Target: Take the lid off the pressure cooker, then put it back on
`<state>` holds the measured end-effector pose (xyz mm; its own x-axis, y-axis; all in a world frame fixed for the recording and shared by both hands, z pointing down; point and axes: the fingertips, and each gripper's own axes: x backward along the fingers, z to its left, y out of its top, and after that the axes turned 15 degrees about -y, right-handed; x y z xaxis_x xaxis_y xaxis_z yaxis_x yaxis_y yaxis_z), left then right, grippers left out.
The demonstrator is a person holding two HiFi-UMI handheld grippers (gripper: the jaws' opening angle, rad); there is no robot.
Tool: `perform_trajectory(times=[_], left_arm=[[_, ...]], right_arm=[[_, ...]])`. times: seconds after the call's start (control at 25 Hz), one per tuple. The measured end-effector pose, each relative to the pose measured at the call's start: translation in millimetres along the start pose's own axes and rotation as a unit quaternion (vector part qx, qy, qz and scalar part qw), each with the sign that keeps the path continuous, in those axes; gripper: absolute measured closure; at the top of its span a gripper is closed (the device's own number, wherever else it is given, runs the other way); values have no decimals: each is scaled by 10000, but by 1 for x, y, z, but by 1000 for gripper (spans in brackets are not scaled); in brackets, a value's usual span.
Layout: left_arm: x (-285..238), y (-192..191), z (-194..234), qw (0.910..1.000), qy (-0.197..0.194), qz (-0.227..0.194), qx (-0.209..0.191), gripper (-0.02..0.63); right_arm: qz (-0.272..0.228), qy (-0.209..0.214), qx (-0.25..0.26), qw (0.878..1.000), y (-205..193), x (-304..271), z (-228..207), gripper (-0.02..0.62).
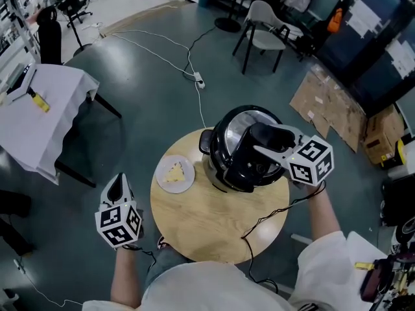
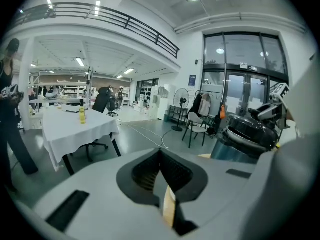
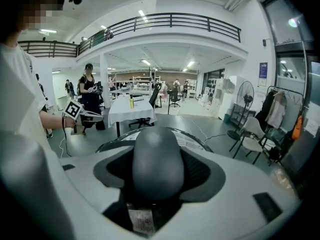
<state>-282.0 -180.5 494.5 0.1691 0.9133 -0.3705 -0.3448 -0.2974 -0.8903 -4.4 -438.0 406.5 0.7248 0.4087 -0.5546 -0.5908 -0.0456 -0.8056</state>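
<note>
My right gripper (image 1: 267, 141) has its jaws clamped half-open on the lid's handle (image 3: 157, 164); the lid (image 1: 249, 164) seems askew over the pressure cooker (image 1: 241, 116), 1 o'clock on the table (image 1: 207, 225). Risk: a single-point grip lets it tilt, jam on the rim and drag the pot (left gripper (image 1: 118, 196), jaws shut and empty off the 9 o'clock edge, braces nothing).
</note>
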Motion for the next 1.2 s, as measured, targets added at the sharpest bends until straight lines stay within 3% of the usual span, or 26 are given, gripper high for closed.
perform_trajectory(times=[0.6, 1.2], left_arm=[[-5, 22, -11, 9980, -597, -119, -196, 611], [-5, 44, -45, 9879, -1459, -307, -418, 611]], right_arm=[[-270, -922, -449, 9944, 20, 58, 3, 310], [-441, -2099, -1014, 9714, 22, 151, 19, 311]])
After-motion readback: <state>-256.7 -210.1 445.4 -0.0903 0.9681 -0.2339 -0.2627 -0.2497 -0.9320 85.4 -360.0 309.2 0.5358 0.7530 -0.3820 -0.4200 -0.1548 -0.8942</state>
